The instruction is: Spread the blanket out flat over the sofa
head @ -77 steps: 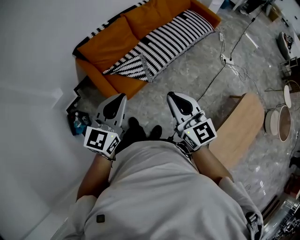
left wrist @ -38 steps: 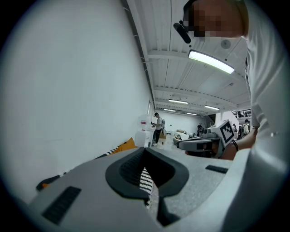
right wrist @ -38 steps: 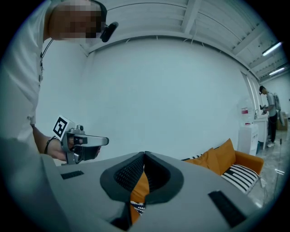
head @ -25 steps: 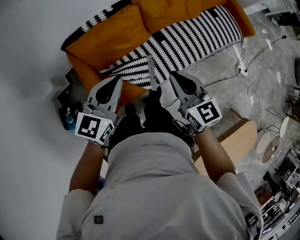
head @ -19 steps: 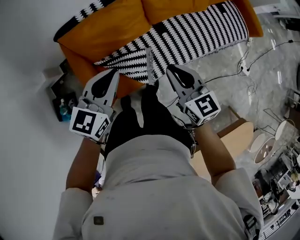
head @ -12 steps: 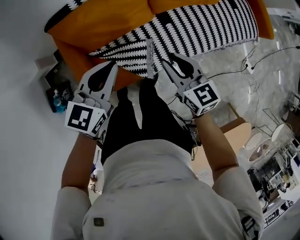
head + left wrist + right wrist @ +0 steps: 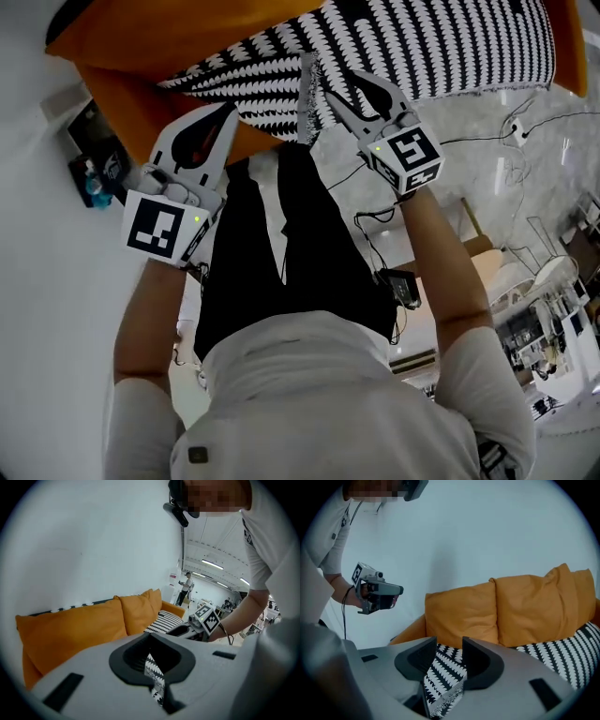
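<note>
Sofa (image 7: 141, 37) ahead: blanket corner (image 7: 305, 82) stands just left of my right gripper (image 7: 339, 89), jaws just opened, gripping nothing; left gripper (image 7: 225, 112) closed, empty.

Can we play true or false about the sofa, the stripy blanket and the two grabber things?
1. The sofa is orange. True.
2. The blanket is plain blue. False: it is patterned black and white.
3. The right gripper is squeezing the blanket. False: its jaws stand apart, having just been opening. The blanket shows beyond the gap and is not gripped.
4. The left gripper has its jaws together. True.
5. The blanket covers the back cushions. False: it lies on the seat, and the cushions' fronts are bare orange.
</note>
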